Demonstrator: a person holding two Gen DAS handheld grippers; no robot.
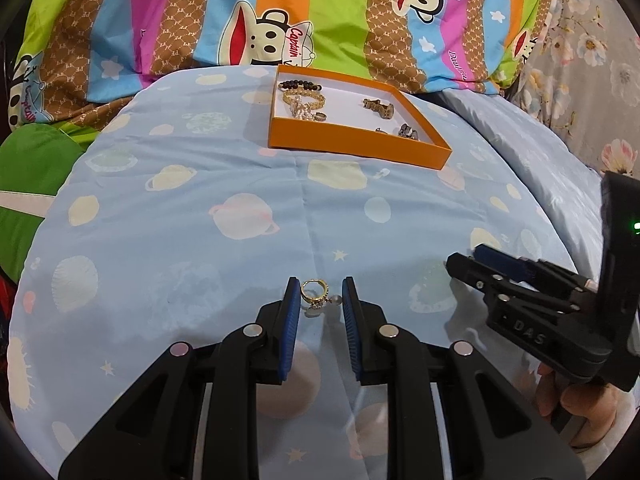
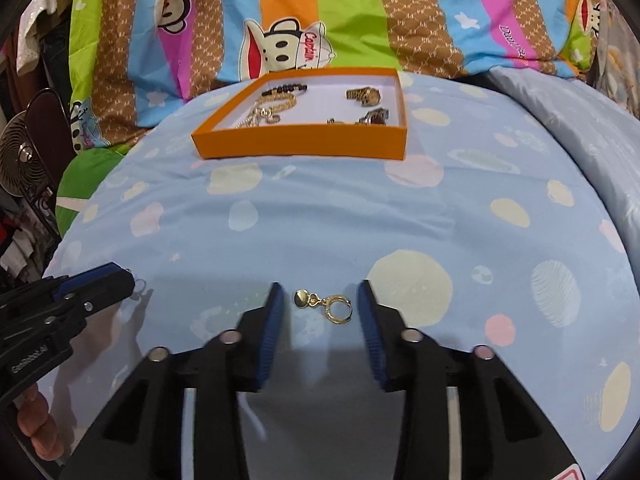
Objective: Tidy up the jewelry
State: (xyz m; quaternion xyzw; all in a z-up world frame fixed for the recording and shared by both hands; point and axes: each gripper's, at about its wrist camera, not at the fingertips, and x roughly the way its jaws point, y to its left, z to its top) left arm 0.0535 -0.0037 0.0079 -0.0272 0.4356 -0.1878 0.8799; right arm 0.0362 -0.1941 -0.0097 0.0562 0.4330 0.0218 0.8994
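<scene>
The left gripper (image 1: 321, 300) hangs over the blue sheet (image 1: 200, 240) with its jaws a little apart; a gold ring (image 1: 314, 294) with a pearl charm lies between the pads, near the left one, and whether that pad touches it cannot be told. The right gripper (image 2: 320, 304) stands wider open around a gold earring (image 2: 326, 306), a hoop with a round disc, lying flat on the sheet and clear of both pads. Farther back sits an orange tray (image 2: 300, 142) on the sheet, holding a dark bead bracelet (image 2: 286, 89), a gold chain (image 2: 276, 104) and 2 watches (image 2: 364, 95). Behind the tray lies a striped cartoon blanket (image 2: 320, 8). A hand (image 1: 580, 404) shows under the right gripper in the left view
</scene>
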